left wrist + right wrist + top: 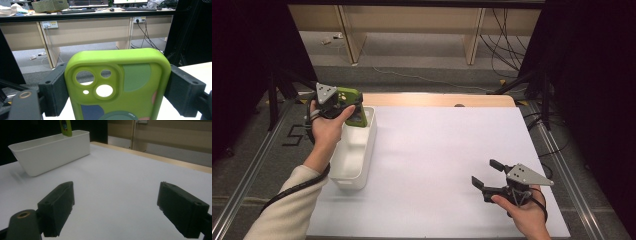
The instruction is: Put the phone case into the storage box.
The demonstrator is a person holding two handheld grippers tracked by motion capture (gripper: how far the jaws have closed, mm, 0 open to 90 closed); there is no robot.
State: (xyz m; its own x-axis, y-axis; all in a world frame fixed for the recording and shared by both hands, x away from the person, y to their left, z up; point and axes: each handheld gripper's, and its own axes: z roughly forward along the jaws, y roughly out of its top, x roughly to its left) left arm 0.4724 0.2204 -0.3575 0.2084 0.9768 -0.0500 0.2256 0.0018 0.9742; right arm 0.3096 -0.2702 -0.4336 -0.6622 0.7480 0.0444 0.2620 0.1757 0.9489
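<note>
A lime-green phone case (356,114) with camera cut-outs and coloured patches stands upright between the jaws of my left gripper (353,106). In the left gripper view the black pads (53,92) press on both long sides of the case (117,82). The case hangs over the far end of a long white bin (347,179) at the table's left. In the right gripper view the case's lower end (65,127) dips just behind the bin's rim (50,141). My right gripper (485,171) rests low at the near right, open, with nothing between its jaws (115,205).
A white sheet (447,150) covers the table, with a wooden strip (437,99) along the far edge. Beyond it are desk legs and loose cables (507,45) on the floor. Dark stands flank both sides.
</note>
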